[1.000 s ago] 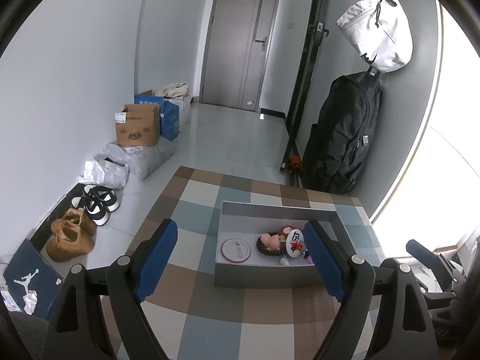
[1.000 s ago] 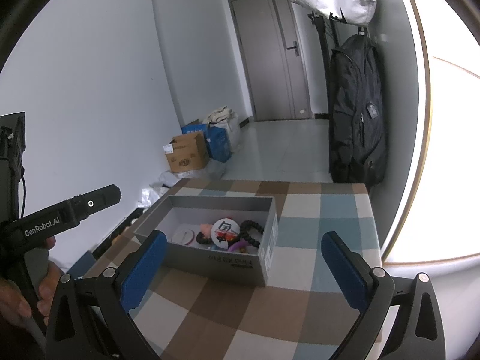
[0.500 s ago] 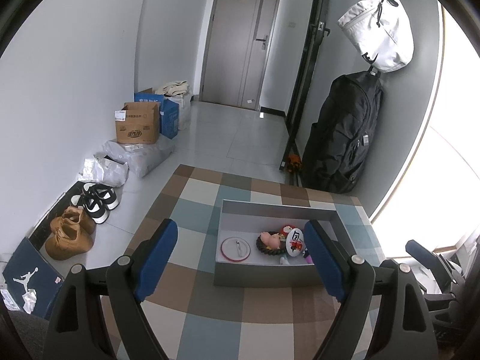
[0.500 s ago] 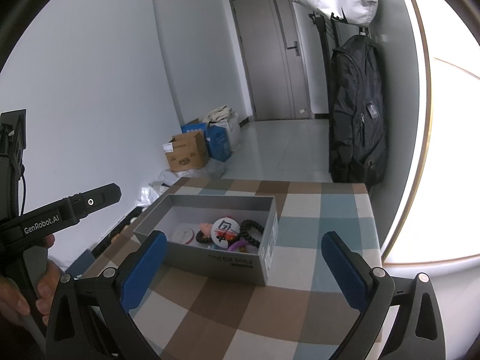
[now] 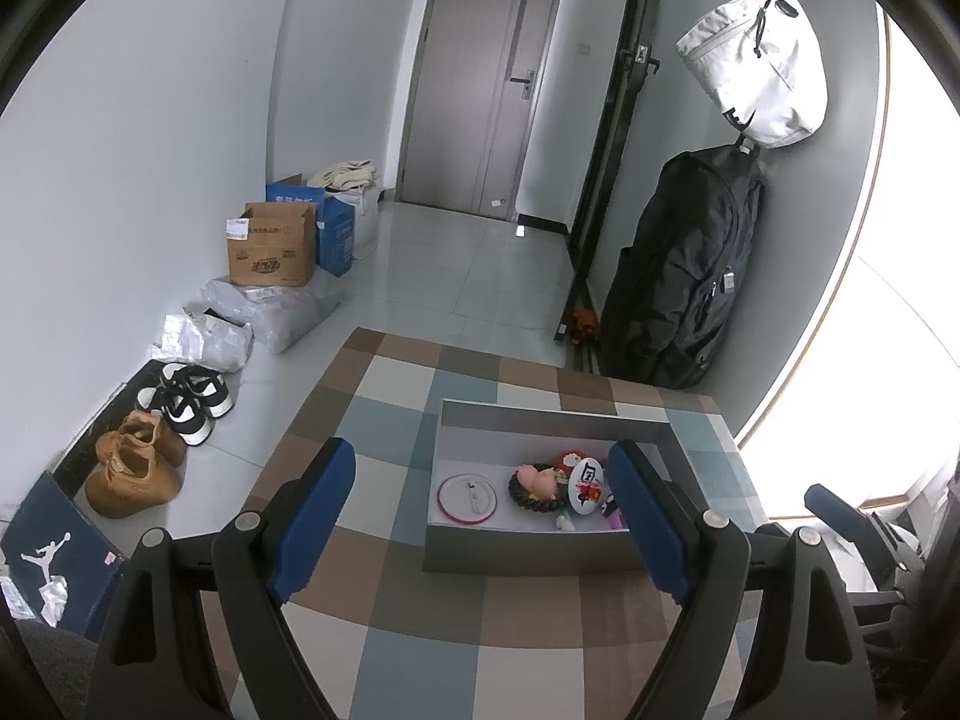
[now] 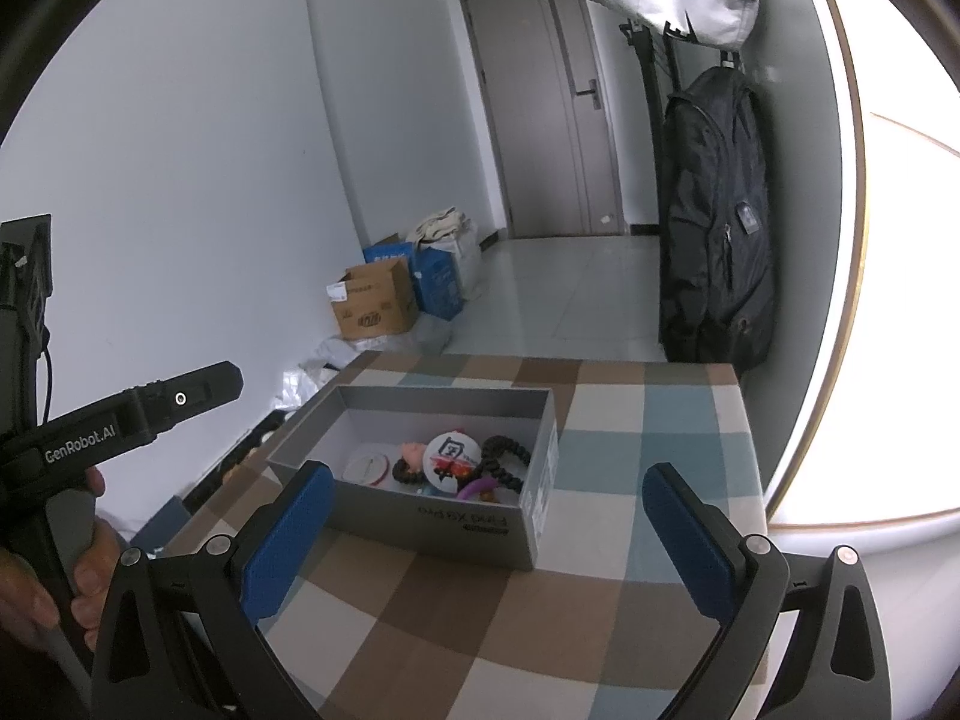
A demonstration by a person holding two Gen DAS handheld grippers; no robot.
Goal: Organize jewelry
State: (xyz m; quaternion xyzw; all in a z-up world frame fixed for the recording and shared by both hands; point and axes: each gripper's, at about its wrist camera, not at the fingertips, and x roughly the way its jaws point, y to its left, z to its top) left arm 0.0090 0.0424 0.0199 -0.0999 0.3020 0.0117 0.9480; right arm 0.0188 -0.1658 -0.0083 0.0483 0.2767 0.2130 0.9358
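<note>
A grey open box (image 5: 528,549) stands on the checked tablecloth; it also shows in the right wrist view (image 6: 432,525). Inside lie a round white disc with a red rim (image 5: 467,498), a black bead bracelet (image 5: 531,495) around pink pieces, a round white badge (image 5: 585,483) and a black braided band (image 6: 507,459). My left gripper (image 5: 480,519) is open and empty, held above the table before the box. My right gripper (image 6: 489,531) is open and empty, near the box's front wall. The left gripper's body (image 6: 120,420) shows at the left in the right wrist view.
The checked table (image 5: 384,396) ends at its far edge near a black backpack (image 5: 684,276) against the wall. A white bag (image 5: 756,66) hangs above it. Cardboard boxes (image 5: 270,246) and shoes (image 5: 180,399) lie on the floor at the left. A bright window is on the right.
Both grippers have barely shifted. The box and its contents have not moved.
</note>
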